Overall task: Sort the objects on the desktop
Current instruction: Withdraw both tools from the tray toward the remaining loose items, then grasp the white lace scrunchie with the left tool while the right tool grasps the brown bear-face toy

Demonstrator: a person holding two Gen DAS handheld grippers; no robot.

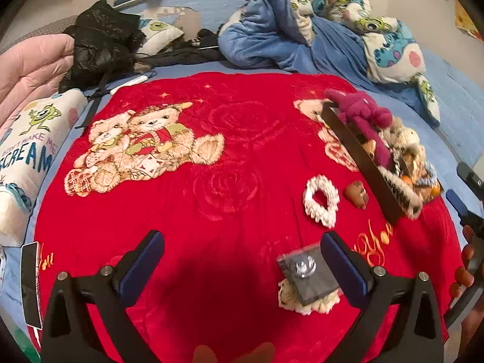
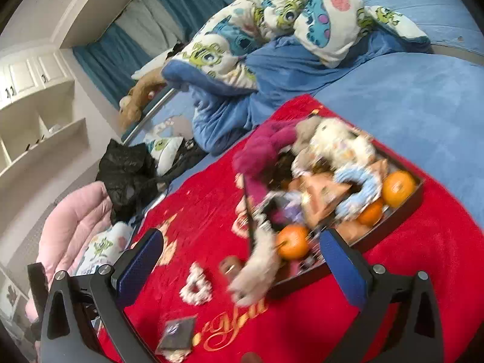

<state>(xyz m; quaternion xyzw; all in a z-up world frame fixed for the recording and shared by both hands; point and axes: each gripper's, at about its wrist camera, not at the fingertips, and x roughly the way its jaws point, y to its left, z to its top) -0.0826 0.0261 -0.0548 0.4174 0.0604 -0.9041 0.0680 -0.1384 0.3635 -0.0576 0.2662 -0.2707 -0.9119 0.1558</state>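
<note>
- The dark tray, heaped with soft toys and oranges, sits right of centre in the right wrist view, on the red blanket.
- Just beside its near-left edge lie a white scrunchie and a small brown figure; a dark square packet lies lower down on a second scrunchie.
- Left gripper: fingers apart, empty, the packet just inside its right finger.
- Right gripper: fingers apart, empty, above the blanket.
- The blanket covers a blue bed; a cartoon-print duvet is bunched at upper right, a black bag and pink quilt at upper left.
- White shelving fills the upper left of the right wrist view.
</note>
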